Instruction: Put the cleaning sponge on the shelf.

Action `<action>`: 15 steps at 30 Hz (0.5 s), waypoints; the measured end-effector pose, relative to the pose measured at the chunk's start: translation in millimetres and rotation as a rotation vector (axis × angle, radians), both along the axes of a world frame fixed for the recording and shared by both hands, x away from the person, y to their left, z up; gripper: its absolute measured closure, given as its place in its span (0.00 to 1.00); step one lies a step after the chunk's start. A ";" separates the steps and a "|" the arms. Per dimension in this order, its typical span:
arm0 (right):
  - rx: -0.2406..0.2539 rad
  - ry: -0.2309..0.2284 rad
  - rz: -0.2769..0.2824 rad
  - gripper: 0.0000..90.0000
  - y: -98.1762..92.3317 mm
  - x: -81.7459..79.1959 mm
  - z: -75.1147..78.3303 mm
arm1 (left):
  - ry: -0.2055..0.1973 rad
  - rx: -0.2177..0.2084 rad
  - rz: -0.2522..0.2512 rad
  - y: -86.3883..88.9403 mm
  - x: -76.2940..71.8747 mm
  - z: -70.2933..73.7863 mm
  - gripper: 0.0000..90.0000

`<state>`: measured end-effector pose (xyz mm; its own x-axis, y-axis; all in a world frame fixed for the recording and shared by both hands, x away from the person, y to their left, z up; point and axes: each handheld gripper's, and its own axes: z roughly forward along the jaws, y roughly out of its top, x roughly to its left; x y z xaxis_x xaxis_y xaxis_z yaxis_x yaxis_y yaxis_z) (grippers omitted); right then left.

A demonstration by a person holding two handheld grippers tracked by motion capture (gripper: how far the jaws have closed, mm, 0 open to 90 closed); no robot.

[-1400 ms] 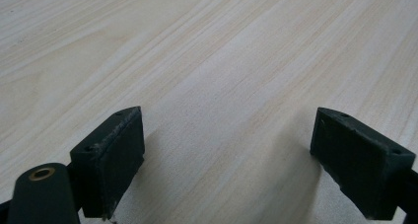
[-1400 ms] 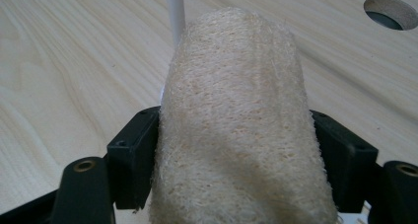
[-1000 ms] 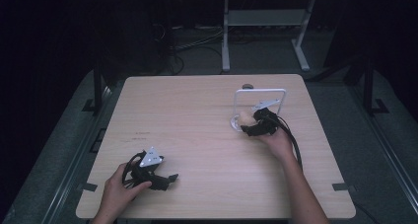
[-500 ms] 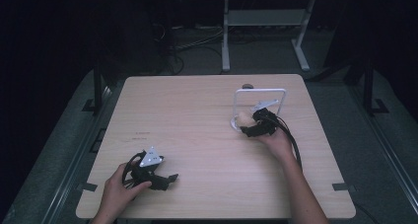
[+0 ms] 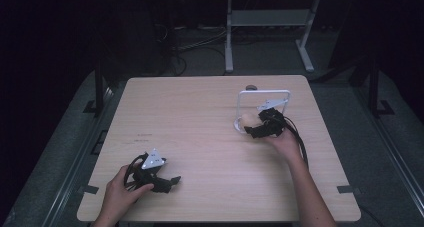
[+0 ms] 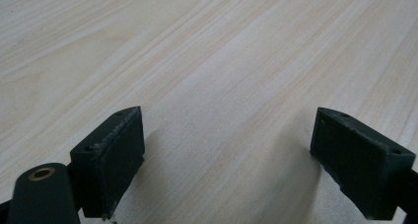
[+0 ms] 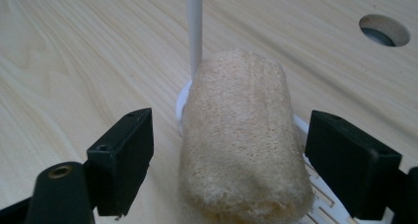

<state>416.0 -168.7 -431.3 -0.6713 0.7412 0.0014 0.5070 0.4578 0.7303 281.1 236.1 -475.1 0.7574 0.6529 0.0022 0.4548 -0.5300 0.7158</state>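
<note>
Loofah [image 7: 244, 140]: beige, rough, roll-shaped; lying on the base of a white rack, just beside its upright rod; seen in the high view [image 5: 246, 119] at the rack's near left corner, on the right half of the bench.
Rack [image 5: 264, 93]: white wire frame, upright, on a flat white base; rod [image 7: 194, 26] rising straight behind the loofah; slotted base showing under the loofah at lower right.
Right hand-held gripper [image 7: 229, 165]: jaws wide apart, one on each side of the loofah, pads clear of it with a gap on both sides; nothing gripped; jaws just been opening, loofah between them. In the high view [image 5: 252, 129] black, close against the rack's near side, held by the right hand [image 5: 286, 143], cable trailing back along the forearm.
Left hand-held gripper [image 6: 222, 160]: jaws wide open over bare wood, nothing between them; pointing low along the bench top. In the high view [image 5: 170, 181] near the front left corner, grey three-cornered plate on top, left hand [image 5: 122, 189] wrapped round its body; well apart from the loofah and rack.
Bench [image 5: 200, 117]: pale wood grain, rounded corners; round hole [image 7: 384, 30] near the far edge, behind the rack.
Surroundings: dark floor, white frame legs [image 5: 229, 37] and cables beyond the bench's far edge.
</note>
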 end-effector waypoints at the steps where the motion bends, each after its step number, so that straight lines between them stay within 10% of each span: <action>1: 0.001 -0.002 0.000 0.20 -0.4 -1.6 2.4 | 0.000 0.000 0.000 0.0 0.0 0.0 0.14; 15: 0.039 -0.005 0.023 0.27 -7.9 -31.9 23.6 | 0.000 0.002 -0.001 0.2 0.0 -0.1 0.14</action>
